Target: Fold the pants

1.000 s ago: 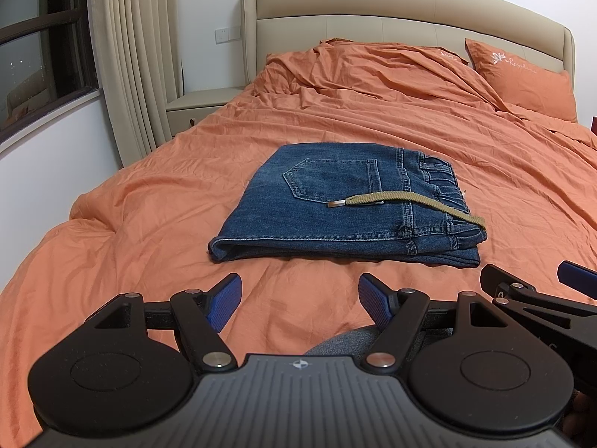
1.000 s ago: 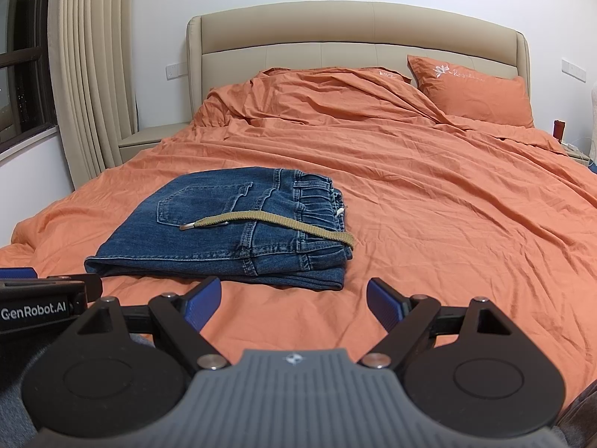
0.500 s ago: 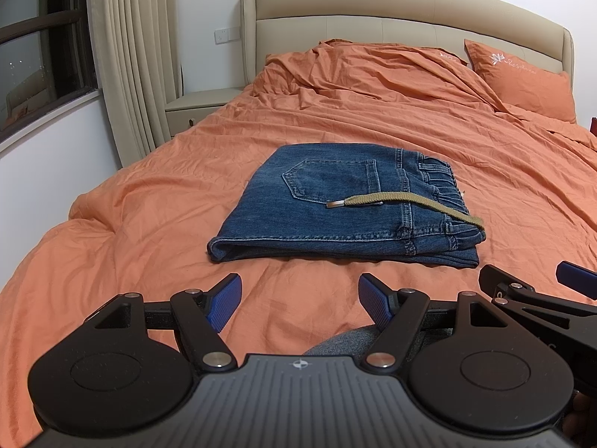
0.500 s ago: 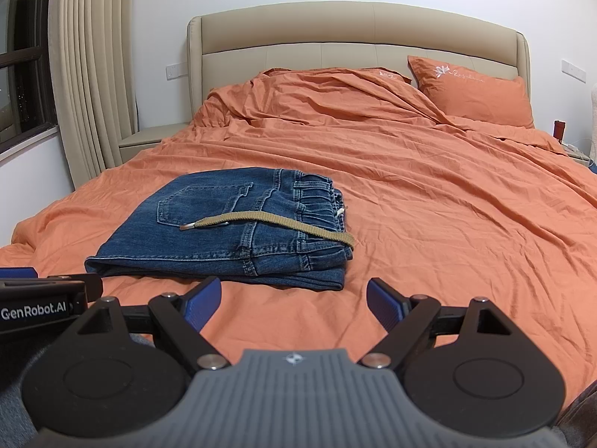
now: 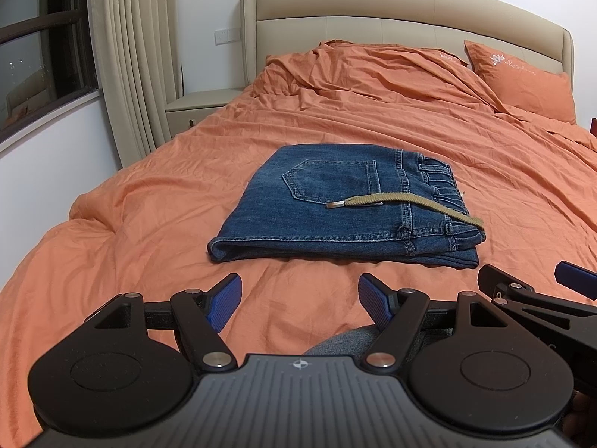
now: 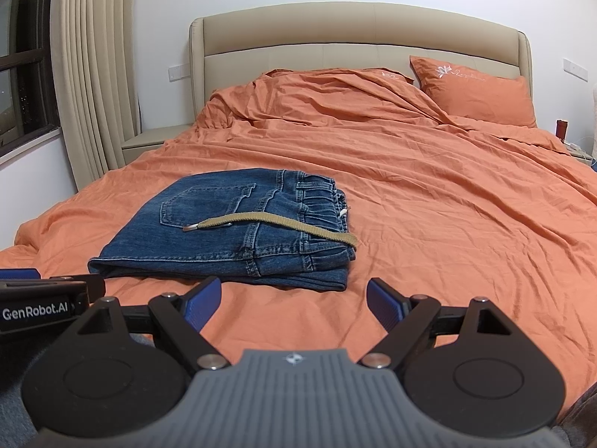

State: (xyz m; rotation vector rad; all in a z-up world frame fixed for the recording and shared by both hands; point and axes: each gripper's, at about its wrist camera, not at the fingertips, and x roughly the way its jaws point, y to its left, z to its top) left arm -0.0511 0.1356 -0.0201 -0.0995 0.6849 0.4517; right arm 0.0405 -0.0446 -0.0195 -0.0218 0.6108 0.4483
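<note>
Blue denim pants (image 5: 335, 201) (image 6: 231, 231) lie folded into a compact rectangle on the orange bedsheet (image 5: 149, 194) (image 6: 447, 205). A tan drawstring (image 5: 403, 205) (image 6: 276, 222) trails across the top of the folded pants. My left gripper (image 5: 298, 300) hovers just in front of the near edge of the pants, open, with nothing between its blue pads. My right gripper (image 6: 294, 298) sits at the same distance, also open and empty. The right gripper's tip (image 5: 530, 287) shows at the right edge of the left wrist view.
A beige headboard (image 6: 354, 33) and an orange pillow (image 6: 477, 89) stand at the far end. The rumpled duvet (image 5: 373, 71) bunches near the headboard. A nightstand (image 5: 201, 106), curtains (image 5: 127, 56) and a window (image 5: 33, 44) are on the left.
</note>
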